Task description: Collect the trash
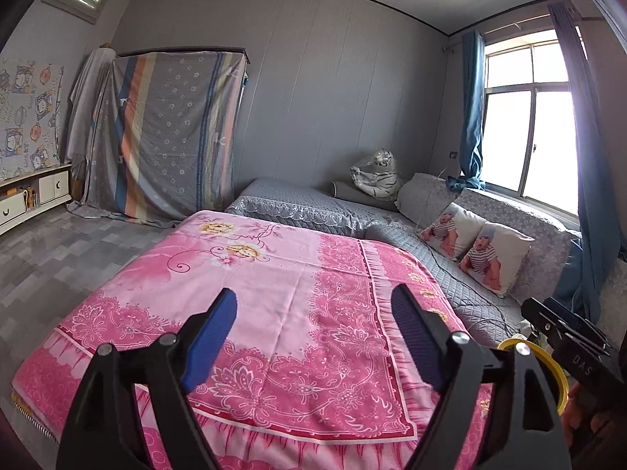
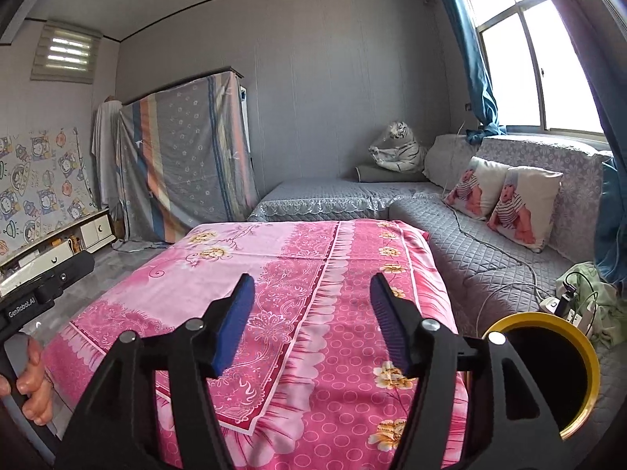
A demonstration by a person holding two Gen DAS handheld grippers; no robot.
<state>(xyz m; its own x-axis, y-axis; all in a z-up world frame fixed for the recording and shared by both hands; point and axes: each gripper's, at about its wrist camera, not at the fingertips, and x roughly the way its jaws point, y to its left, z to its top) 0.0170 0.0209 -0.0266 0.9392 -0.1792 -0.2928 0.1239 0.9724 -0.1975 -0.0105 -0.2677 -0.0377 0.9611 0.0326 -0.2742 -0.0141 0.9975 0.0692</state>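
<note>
On the far left a low white cabinet (image 2: 84, 235) stands against the wall under a cartoon-printed wall covering (image 2: 39, 180). Next to it one tall piece of furniture is draped in a striped sheet (image 2: 188, 156), with a pale cloth (image 2: 105, 149) hanging at its left corner.

The middle is filled by one table under a pink flowered cloth (image 2: 298, 282), and no loose trash shows on it. Both tongs hover above its near edge. The left gripper (image 1: 313, 325) has its two blue pads (image 1: 213, 333) spread wide with nothing between them; only pink cloth shows in the gap. The right gripper (image 2: 311, 313) is likewise spread, its blue pads (image 2: 235, 321) apart and empty. In the right wrist view a hand (image 2: 33, 384) grips the handle of the other tool at the left edge.

Beyond the table's far edge runs a grey quilted corner sofa (image 2: 490, 250). One plush white tiger (image 2: 399, 149) sits in its far corner, and two cushions (image 2: 505, 199) printed with babies lean on the backrest below the window (image 2: 529, 58), which is flanked by two blue curtains (image 2: 474, 51).

Just off the table's near right corner stands one bin with a yellow rim (image 2: 580, 348) and a dark inside. Behind it lie a white power strip (image 2: 556, 305) with cables and a green cloth (image 2: 603, 313).
</note>
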